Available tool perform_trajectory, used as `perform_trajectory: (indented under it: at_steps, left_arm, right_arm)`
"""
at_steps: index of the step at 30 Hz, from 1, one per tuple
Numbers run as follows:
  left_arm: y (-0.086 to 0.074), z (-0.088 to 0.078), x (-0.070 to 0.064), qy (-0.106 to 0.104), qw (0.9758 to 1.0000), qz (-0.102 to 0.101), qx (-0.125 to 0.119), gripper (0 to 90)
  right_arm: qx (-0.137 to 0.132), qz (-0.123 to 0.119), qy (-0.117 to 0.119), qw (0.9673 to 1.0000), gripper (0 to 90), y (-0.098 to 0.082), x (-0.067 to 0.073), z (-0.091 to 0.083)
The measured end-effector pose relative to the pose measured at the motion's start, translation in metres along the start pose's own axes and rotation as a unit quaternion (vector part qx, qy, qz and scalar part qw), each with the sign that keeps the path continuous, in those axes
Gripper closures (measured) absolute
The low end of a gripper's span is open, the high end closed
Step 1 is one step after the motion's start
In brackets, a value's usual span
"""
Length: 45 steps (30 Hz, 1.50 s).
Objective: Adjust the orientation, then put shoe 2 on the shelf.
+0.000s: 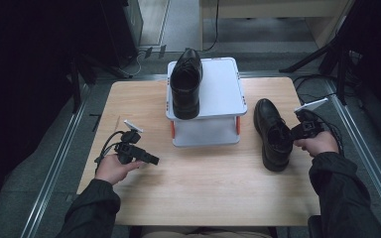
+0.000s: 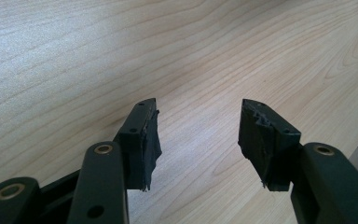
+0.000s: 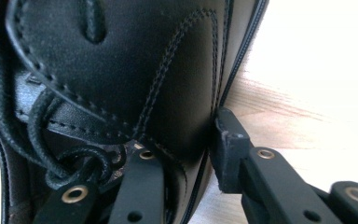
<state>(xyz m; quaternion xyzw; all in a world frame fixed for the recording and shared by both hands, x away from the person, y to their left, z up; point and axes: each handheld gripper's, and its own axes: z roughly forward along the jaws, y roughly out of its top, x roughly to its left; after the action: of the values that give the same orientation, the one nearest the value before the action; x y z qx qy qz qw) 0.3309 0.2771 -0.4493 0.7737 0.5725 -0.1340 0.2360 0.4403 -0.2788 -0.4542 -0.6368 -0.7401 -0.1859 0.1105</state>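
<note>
A wooden table [image 1: 198,193] is seen across the middle of the high view. A small white shelf stand [image 1: 218,94] is set at the upper middle of the table, with two levels and orange posts at the front. One black shoe [image 1: 185,84] is laid on the top level, at its left side, with the toe toward the bottom of the frame.

A second black shoe [image 1: 273,134] is stood on the table at the right of the stand, well apart from the first one. Its toe is pointed toward the top of the frame and its heel toward the bottom.

The right gripper [image 1: 291,133] is held at the right side of the frame, by the open top of this shoe. In the right gripper view the side wall of the shoe [image 3: 135,79] is seen between the two black jaws: one jaw is tucked inside by the laces and the other is pressed on the outside (so the leather is pinched). The shoe is gripped while its sole is still on the wood.

The left gripper [image 1: 151,159] is held at the lower left of the table, near nothing. In the left gripper view its jaws are spread apart over bare wood [image 2: 121,56], and nothing is held.
</note>
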Motion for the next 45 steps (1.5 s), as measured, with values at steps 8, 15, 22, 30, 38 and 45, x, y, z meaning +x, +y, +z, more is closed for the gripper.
perform_trajectory:
  at_steps: [8,15,22,30,38,45]
  left_arm:
    - [0.000,-0.001,0.001,-0.001,1.0000,-0.002,-0.004,47.1]
    - [-0.002,-0.003,0.004,-0.002,0.9999,-0.004,-0.009,47.3]
    - [-0.002,-0.003,0.004,-0.009,0.9999,-0.008,-0.009,47.4]
    - [-0.003,-0.003,0.004,-0.010,0.9999,-0.005,-0.010,47.4]
    - [-0.003,-0.004,0.004,-0.011,0.9999,-0.007,-0.010,47.6]
    - [-0.003,-0.004,0.005,-0.008,0.9998,-0.010,-0.011,47.6]
  right_arm:
    - [0.000,0.027,0.008,0.9996,80.1,0.001,-0.004,-0.002]
    - [0.003,0.059,0.031,0.9978,82.2,0.006,-0.010,-0.006]
    - [0.002,0.088,0.039,0.9953,83.8,0.014,-0.010,-0.015]
    - [-0.010,0.092,0.056,0.9941,84.1,0.025,0.000,-0.036]
    - [-0.021,0.100,0.070,0.9923,84.1,0.032,0.010,-0.058]
    - [-0.033,0.097,0.062,0.9928,84.0,0.041,0.021,-0.082]
